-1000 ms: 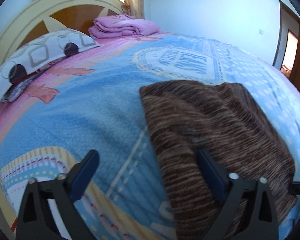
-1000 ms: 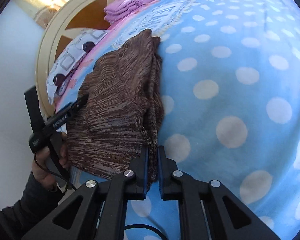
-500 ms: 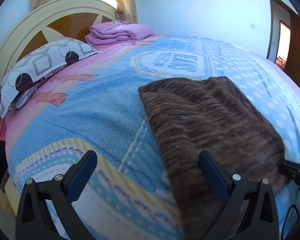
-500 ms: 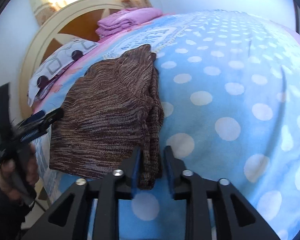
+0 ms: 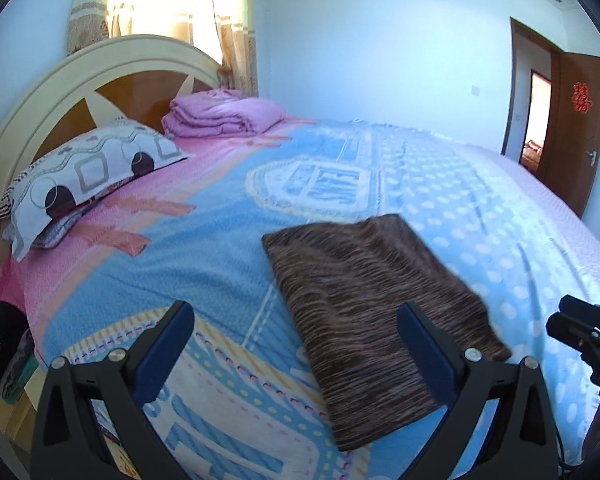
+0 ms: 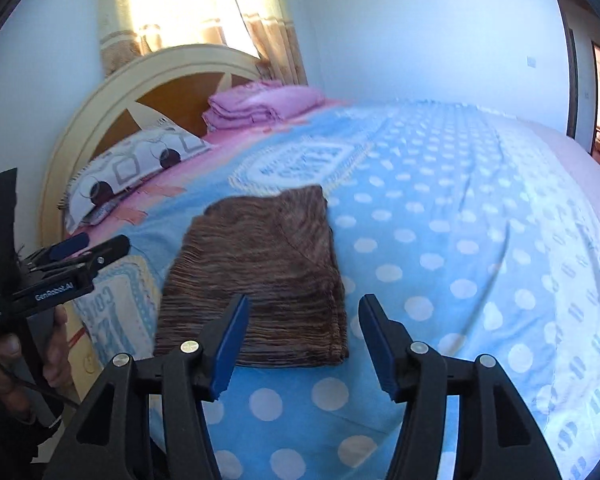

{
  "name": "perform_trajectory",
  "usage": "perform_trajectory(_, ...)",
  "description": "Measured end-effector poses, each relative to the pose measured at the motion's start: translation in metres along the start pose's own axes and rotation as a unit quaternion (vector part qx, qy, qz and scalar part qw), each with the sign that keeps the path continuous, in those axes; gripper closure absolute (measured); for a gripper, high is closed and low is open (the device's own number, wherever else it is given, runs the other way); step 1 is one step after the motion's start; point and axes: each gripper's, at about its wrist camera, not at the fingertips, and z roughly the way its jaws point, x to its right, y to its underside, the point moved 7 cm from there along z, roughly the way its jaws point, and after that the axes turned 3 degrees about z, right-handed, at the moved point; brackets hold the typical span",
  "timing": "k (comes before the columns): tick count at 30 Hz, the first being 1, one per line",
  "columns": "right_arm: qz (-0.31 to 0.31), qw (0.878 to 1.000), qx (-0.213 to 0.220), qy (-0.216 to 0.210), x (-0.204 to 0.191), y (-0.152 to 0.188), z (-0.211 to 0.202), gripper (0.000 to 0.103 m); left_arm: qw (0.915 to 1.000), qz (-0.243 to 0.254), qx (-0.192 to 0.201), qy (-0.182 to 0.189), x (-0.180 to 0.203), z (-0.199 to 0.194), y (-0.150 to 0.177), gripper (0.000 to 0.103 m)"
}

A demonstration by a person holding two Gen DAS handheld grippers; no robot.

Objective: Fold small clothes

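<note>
A brown striped knit garment [image 5: 376, 304] lies folded flat as a rectangle on the blue patterned bedspread [image 5: 204, 264]. It also shows in the right wrist view [image 6: 260, 280]. My left gripper [image 5: 296, 336] is open and empty, raised above the bed's near edge, its right finger over the garment's near corner. My right gripper [image 6: 302, 332] is open and empty, held just behind the garment's near edge. The left gripper shows in the right wrist view [image 6: 72, 256], and the right one at the left wrist view's right edge [image 5: 580, 328].
A patterned pillow [image 5: 88, 168] and a folded pink blanket [image 5: 220, 116] lie by the headboard [image 5: 80, 80]. A curtained window [image 5: 164, 0] is behind it. An open wooden door [image 5: 572, 120] is at the far right. Dark clothes [image 5: 0, 340] hang off the bed's left side.
My right gripper let go of the garment's edge and opened wide. Both grippers pulled back and rose, so the garment now lies free on the bed.
</note>
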Motion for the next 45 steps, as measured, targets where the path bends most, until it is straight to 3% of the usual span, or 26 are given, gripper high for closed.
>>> perform_trajectory(12, -0.003, 0.999, 0.05, 0.007, -0.003, -0.007, -0.04, 0.039, 0.9998, 0.009, 0.016, 0.005, 0.01, -0.016, -0.005, 0.0)
perform_trajectory(45, 0.003, 0.998, 0.057, 0.003, 0.0, -0.001, -0.048, 0.038, 0.9996, 0.019, 0.021, 0.0, 0.013, -0.017, -0.005, 0.0)
